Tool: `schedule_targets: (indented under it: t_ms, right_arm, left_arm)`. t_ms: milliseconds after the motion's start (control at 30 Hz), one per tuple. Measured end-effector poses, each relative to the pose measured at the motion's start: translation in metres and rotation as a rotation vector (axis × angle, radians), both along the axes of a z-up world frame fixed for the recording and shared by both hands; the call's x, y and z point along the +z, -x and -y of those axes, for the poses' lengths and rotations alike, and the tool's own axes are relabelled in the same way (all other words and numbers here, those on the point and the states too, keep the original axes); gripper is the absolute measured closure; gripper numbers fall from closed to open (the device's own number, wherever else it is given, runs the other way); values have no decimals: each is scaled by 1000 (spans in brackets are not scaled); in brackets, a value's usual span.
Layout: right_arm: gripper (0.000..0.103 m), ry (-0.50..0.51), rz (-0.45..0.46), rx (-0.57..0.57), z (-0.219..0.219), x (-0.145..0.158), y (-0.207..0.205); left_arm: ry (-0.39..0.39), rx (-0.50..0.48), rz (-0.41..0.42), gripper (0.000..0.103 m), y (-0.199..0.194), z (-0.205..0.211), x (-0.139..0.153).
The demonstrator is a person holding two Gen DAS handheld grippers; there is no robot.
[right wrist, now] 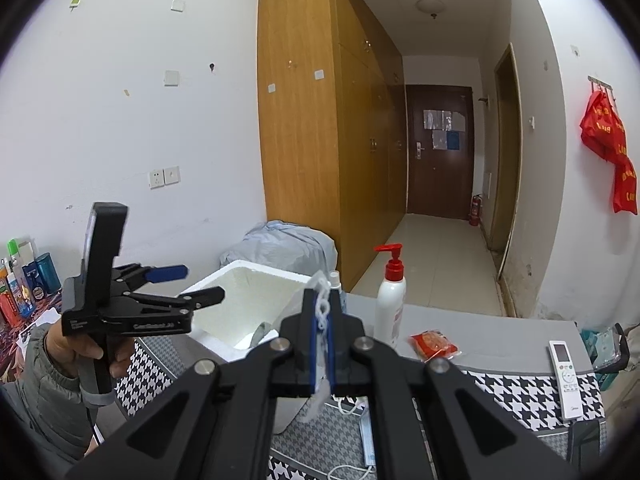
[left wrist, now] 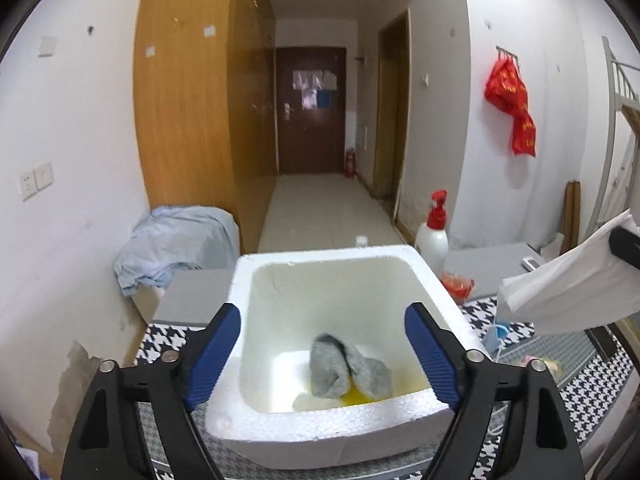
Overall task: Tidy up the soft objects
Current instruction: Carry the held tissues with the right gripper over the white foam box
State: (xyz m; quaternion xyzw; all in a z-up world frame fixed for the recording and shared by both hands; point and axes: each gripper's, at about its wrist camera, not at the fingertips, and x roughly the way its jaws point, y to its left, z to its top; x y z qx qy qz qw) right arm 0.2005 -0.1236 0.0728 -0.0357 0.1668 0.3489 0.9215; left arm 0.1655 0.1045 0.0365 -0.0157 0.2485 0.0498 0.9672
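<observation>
Grey sock [left wrist: 350, 366] lies in foam box [left wrist: 320, 430], below and between left gripper [left wrist: 322, 356] fingers, spread apart. Right gripper [right wrist: 320, 340] clamped on white mask [left wrist: 568, 280].

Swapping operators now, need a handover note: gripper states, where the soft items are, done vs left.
Left gripper: open, empty, over the foam box.
Right gripper: shut on a white face mask, held up to the right of the box.
Done: grey sock lies in the box, on a yellow stain.
Left: put the mask in the box. A blue mask also lies on the houndstooth cloth below the right gripper; probably next.
</observation>
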Motion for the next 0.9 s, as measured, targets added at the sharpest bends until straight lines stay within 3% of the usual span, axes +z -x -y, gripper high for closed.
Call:
schedule_targets:
  t_ms: [67,333,900]
  right_arm:
    - [97,0,2,1,-2,2,1]
    - [97,4,14,18,-13,7,1]
    - [97,14,31,87,-54,17,-4]
  left_arm:
    - [-6,10,35,1,6,-1,4]
    - [-18,29,90,1,27,-8,13]
    - [-13,111,97,1,55,-38,6]
